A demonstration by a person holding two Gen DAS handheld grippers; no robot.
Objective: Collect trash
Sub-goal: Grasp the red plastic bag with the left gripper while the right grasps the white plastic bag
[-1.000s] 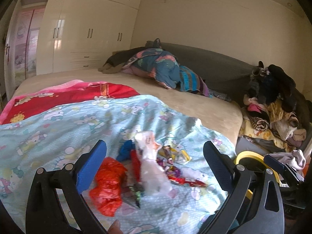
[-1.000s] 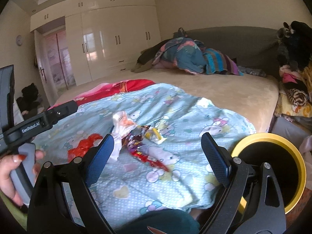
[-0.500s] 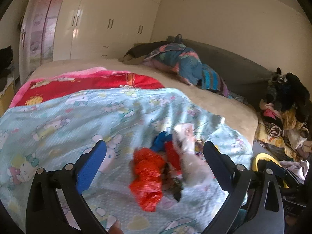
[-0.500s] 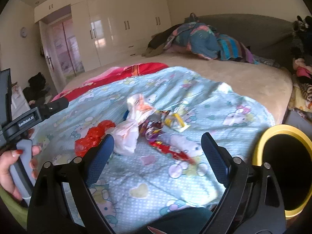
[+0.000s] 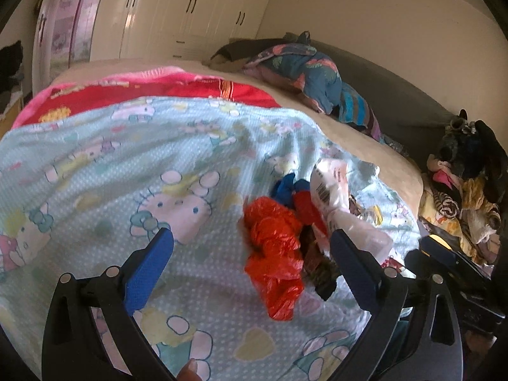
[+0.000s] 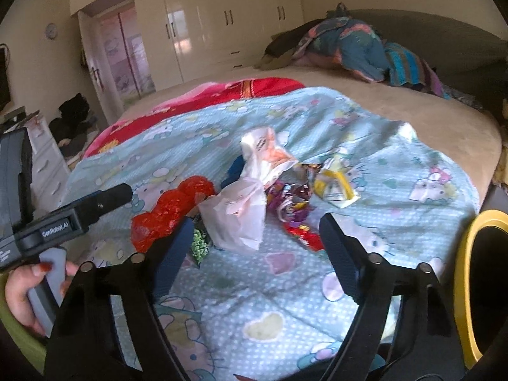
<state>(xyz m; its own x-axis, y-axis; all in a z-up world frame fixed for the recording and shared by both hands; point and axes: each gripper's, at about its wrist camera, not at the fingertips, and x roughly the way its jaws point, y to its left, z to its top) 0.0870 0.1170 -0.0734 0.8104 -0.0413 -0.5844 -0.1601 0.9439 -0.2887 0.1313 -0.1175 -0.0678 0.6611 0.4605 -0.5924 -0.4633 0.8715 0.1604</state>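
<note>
A pile of trash lies on the light blue cartoon blanket (image 5: pixel 127 165): a crumpled red plastic bag (image 5: pixel 276 254), a white plastic bag (image 6: pixel 241 209), blue and red scraps (image 5: pixel 290 190), shiny purple wrappers (image 6: pixel 292 197), a yellow packet (image 6: pixel 333 187) and a red wrapper (image 6: pixel 304 235). My left gripper (image 5: pixel 250 270) is open and empty, just short of the red bag (image 6: pixel 171 212). My right gripper (image 6: pixel 254 244) is open and empty, with the white bag just beyond its fingers. A yellow-rimmed bin (image 6: pixel 476 285) stands to the right of the bed.
A red blanket (image 5: pixel 177 89) lies beyond the blue one. Bunched bedding (image 6: pixel 352 47) sits at the far side of the bed. A heap of clothes (image 5: pixel 463 190) is piled at the right. White wardrobes (image 6: pixel 222 22) line the far wall.
Both grippers have moved closer to the trash pile. The left view swung left, so the pile now sits to its right. Both stay open.
</note>
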